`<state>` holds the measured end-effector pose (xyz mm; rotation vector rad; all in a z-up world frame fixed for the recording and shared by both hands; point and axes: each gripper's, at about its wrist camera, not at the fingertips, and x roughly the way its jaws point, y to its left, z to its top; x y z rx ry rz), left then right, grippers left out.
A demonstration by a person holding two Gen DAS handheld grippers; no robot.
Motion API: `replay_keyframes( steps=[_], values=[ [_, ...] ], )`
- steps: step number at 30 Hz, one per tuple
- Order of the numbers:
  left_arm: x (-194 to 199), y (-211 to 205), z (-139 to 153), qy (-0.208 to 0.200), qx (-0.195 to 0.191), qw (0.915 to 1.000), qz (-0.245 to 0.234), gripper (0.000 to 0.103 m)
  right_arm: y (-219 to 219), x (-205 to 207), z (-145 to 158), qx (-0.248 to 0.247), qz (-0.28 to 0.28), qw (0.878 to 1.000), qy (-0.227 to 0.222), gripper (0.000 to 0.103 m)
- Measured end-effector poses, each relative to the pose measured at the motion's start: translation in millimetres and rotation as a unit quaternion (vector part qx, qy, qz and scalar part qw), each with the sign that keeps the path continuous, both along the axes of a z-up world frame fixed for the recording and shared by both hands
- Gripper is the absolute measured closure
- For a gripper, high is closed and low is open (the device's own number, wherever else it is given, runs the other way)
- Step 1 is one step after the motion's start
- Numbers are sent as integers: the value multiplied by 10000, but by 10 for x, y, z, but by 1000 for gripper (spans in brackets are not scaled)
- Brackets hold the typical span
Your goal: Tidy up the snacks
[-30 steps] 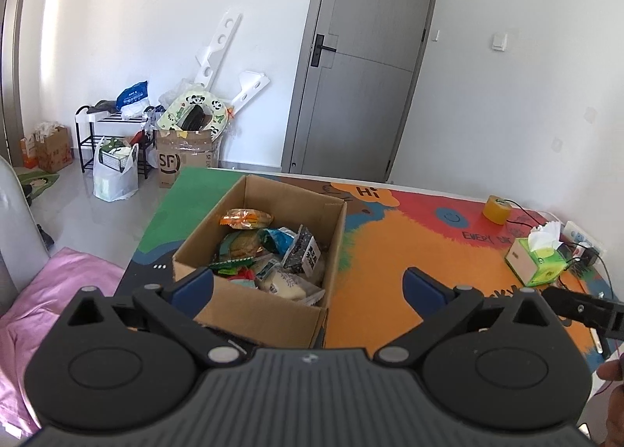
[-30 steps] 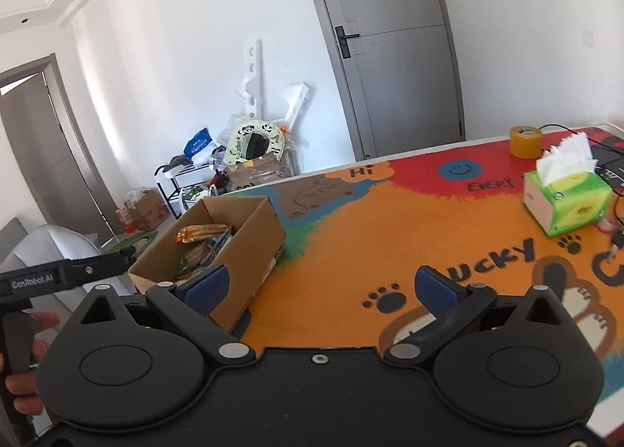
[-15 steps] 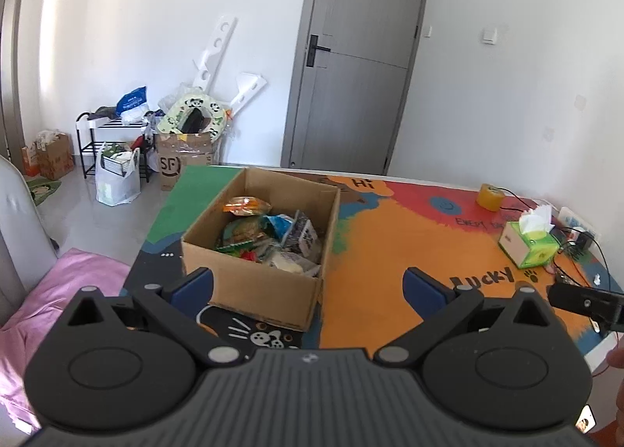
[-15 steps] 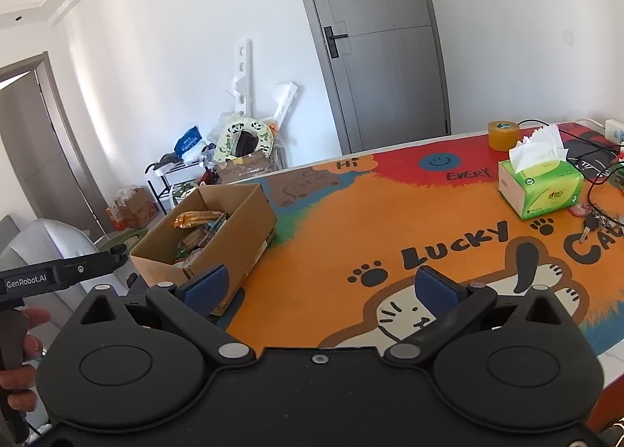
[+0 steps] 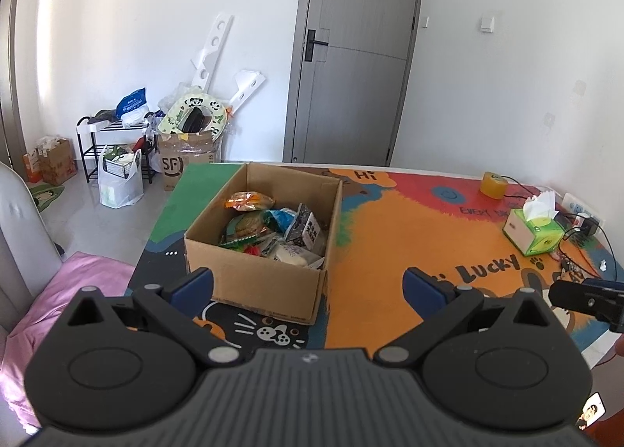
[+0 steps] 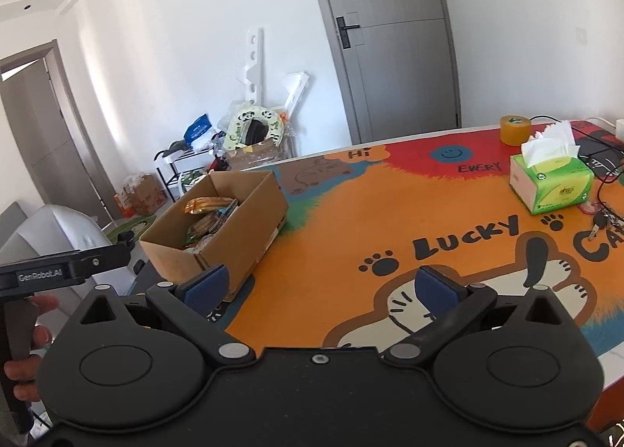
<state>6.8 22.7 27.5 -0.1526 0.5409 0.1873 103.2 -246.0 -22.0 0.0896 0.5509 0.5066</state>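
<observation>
An open cardboard box (image 5: pixel 253 279) stands on the left part of the colourful table mat (image 5: pixel 390 236). It holds several snack packets (image 5: pixel 273 228), among them an orange one (image 5: pixel 247 199). My left gripper (image 5: pixel 308 285) is open and empty, held back from the box's near wall. In the right wrist view the box (image 6: pixel 234 228) lies to the left. My right gripper (image 6: pixel 319 285) is open and empty above the near part of the mat (image 6: pixel 390 213).
A green tissue box (image 5: pixel 534 228) and a yellow tape roll (image 5: pixel 493 185) sit at the table's right, with cables and keys (image 6: pixel 602 219) nearby. A pink-cushioned seat (image 5: pixel 66 291) is left of the table. Floor clutter and a grey door (image 5: pixel 358 57) are behind.
Both grippers have pulled back and up from the table, so the box and mat look smaller and farther. Both stay open and empty.
</observation>
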Motion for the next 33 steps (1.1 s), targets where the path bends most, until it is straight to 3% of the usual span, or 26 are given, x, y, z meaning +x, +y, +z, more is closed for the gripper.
replay_keyframes(
  steps=[33],
  values=[
    [20, 9, -99, 190, 91, 9998, -55, 0, 62, 2, -53, -61, 72, 9999, 72, 0]
  ],
)
